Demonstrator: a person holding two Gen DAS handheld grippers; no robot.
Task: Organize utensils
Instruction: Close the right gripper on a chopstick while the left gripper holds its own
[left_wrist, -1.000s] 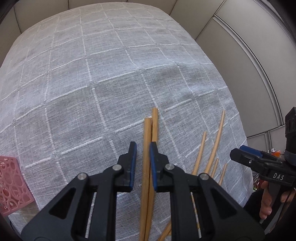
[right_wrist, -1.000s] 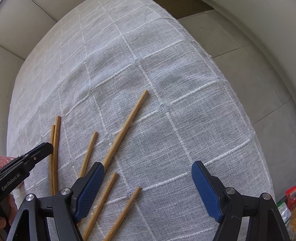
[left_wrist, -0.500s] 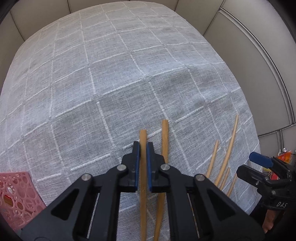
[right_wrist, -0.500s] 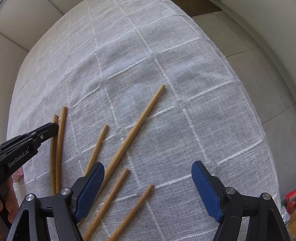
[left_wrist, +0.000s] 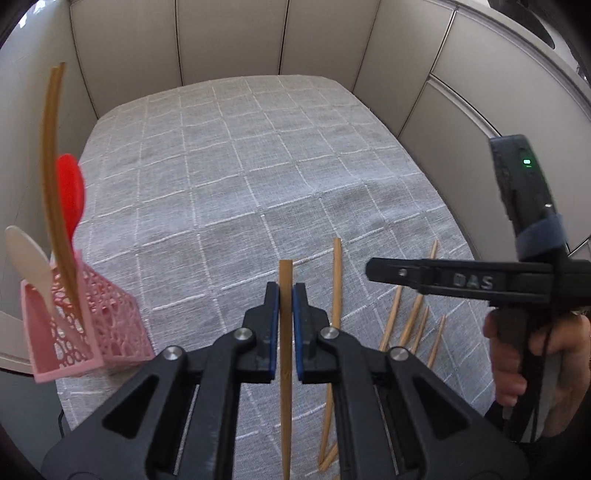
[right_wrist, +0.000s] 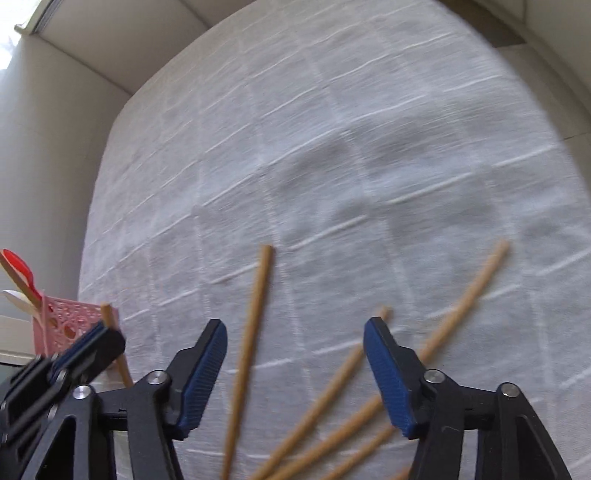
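From the left wrist camera, the left gripper (left_wrist: 285, 295) is clenched on one bamboo chopstick (left_wrist: 285, 354), its blue pads pressed against both sides of the squared shaft, whose flat-cut tip pokes up just past the fingers. It is held above a pale grey woven tablecloth (left_wrist: 236, 177) crossed by raised white threads in a grid. One loose chopstick (left_wrist: 335, 295) lies on the cloth just right of the held one, and a fan of four thinner-looking chopsticks (left_wrist: 410, 325) lies farther right, so five remain on the cloth. At the left edge stands a pink plastic holder (left_wrist: 99, 332), box-shaped with a lacy cut-out wall. It holds three things: one red spoon (left_wrist: 70, 192), one cream spoon (left_wrist: 27, 254) and one upright chopstick (left_wrist: 55, 192), bowed by the lens. The right gripper (left_wrist: 373, 267) enters from the right as a black bar marked DAS, gripped by the right hand (left_wrist: 524, 354); its jaw gap is not readable here.

From the right wrist camera, which is blurred, the right gripper (right_wrist: 295, 354) stands released, its ribbed blue pads wide apart over the cloth (right_wrist: 332, 129). The single chopstick (right_wrist: 251, 332) runs up between the fingers, and the fanned group (right_wrist: 369, 413) spreads below the right finger. The left gripper (right_wrist: 96, 343) shows at lower left with the held stick (right_wrist: 108, 314) protruding, the pink holder (right_wrist: 70, 317) just behind it.
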